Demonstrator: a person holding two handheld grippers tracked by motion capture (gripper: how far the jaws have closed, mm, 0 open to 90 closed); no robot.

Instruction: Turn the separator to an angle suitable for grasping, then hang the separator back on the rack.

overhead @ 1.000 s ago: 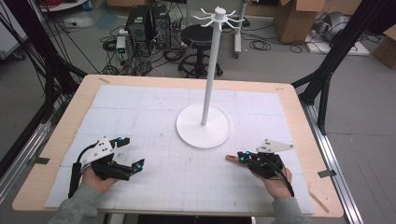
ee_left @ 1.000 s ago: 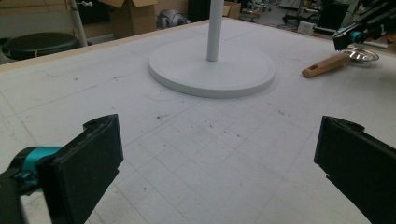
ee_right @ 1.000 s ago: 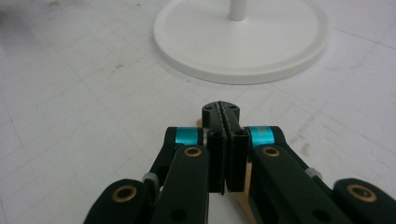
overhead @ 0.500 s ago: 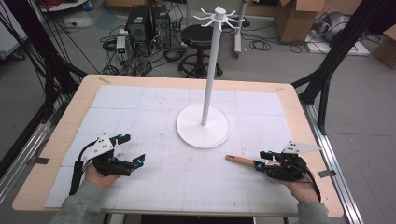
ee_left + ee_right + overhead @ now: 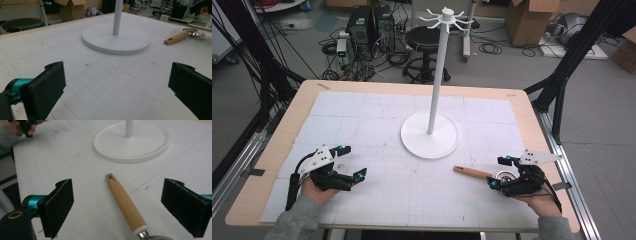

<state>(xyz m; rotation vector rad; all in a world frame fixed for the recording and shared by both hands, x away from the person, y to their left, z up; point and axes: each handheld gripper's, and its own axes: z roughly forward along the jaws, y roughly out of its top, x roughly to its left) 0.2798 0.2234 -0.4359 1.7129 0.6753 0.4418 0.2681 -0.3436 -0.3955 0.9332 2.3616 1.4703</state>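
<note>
Both tongs, left (image 5: 360, 175) and right (image 5: 495, 175), gape empty; strainer (image 5: 484, 174) lies between the right's.

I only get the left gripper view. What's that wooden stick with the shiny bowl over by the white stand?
Observer: It's a small strainer with a wooden handle, lying flat on the table. The right gripper view shows a slot hole at the handle's tip.
Operator: Is anybody holding it?
Observer: No. The right gripper has just opened its jaws, and the handle lies loose between them with gaps on both sides.
Operator: How tall is the stand?
Observer: The high view shows the stand with a long pole, topped by a ring of bare hooks.
</note>
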